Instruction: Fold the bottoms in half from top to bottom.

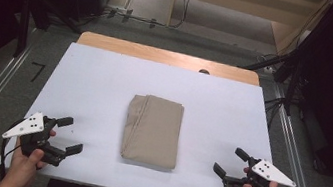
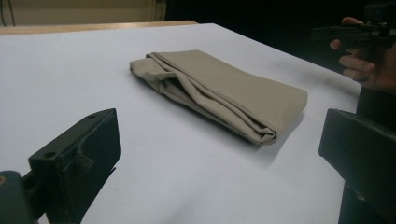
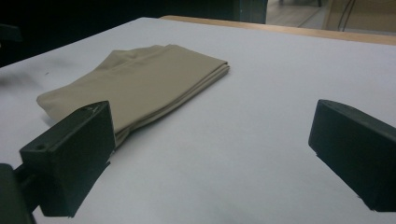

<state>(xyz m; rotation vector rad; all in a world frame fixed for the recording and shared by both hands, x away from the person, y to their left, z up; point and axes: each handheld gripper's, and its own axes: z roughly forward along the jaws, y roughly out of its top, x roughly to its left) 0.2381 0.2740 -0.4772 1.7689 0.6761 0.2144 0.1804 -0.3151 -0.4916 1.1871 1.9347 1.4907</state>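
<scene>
One tan cloth (image 1: 153, 130) — folded flat, neatly rectangular

Surface (image 1: 106, 79): wooden top, covered almost entirely by a white sheet (image 1: 232, 114); a bare strip of wood shows along the far edge. One item lies directly on the sheet: a folded beige cloth (image 1: 153, 131), roughly central, slightly nearer the near edge than the far one. It is a flat rectangle, long sides running near-to-far, well apart from the left and right edges. Layered folds show along its left side and far end (image 2: 168, 81); its top face is smooth (image 3: 140, 79).
</scene>
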